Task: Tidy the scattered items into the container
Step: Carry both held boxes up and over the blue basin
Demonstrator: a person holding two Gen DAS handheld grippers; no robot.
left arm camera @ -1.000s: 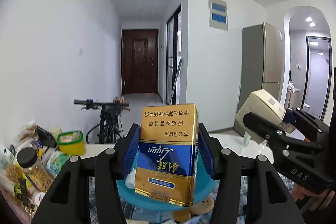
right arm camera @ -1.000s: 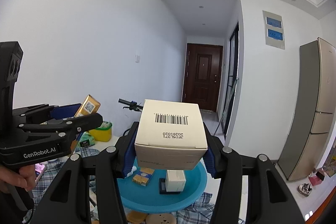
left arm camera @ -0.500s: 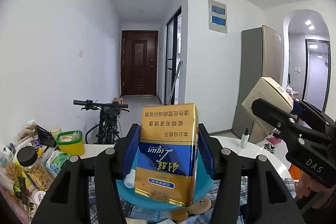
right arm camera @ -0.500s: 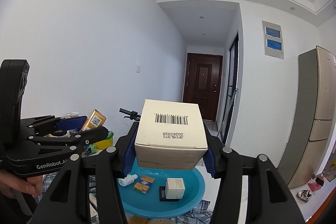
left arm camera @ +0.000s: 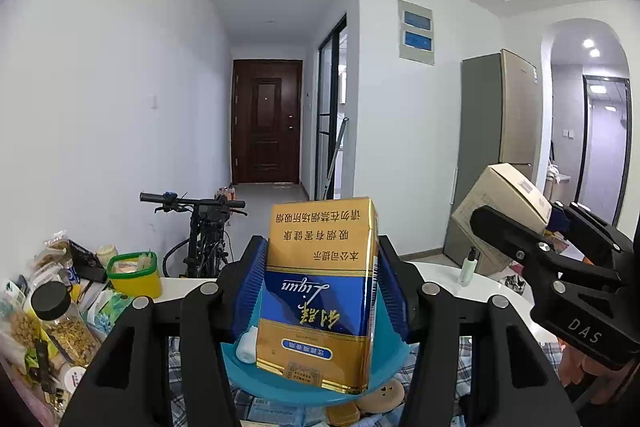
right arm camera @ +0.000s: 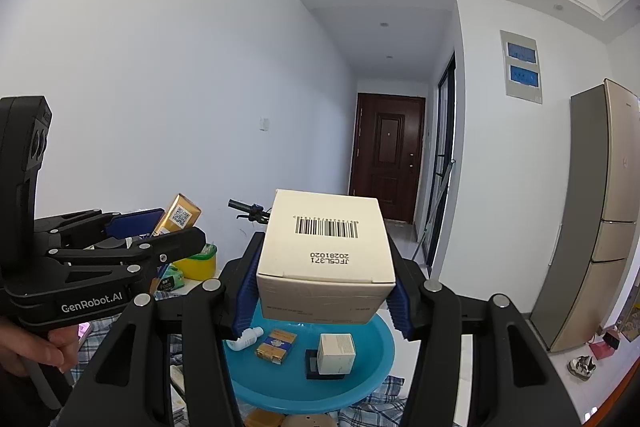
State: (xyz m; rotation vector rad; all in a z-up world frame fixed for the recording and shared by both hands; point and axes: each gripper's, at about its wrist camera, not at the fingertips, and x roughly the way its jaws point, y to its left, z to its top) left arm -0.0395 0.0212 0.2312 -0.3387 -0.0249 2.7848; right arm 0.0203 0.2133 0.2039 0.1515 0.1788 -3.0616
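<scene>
Left tongs (left arm camera: 320, 291) grasping one gold-blue pack (left arm camera: 320, 291), right tongs (right arm camera: 324, 279) grasping one white box (right arm camera: 326, 247), blue basin (right arm camera: 360, 391) below holding four items, open middle.

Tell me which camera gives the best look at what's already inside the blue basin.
The right wrist view. There the blue basin shows below the held white box, with a small white bottle, a gold and blue pack and a small white carton inside. In the left wrist view the held gold pack hides nearly all of it.
</scene>
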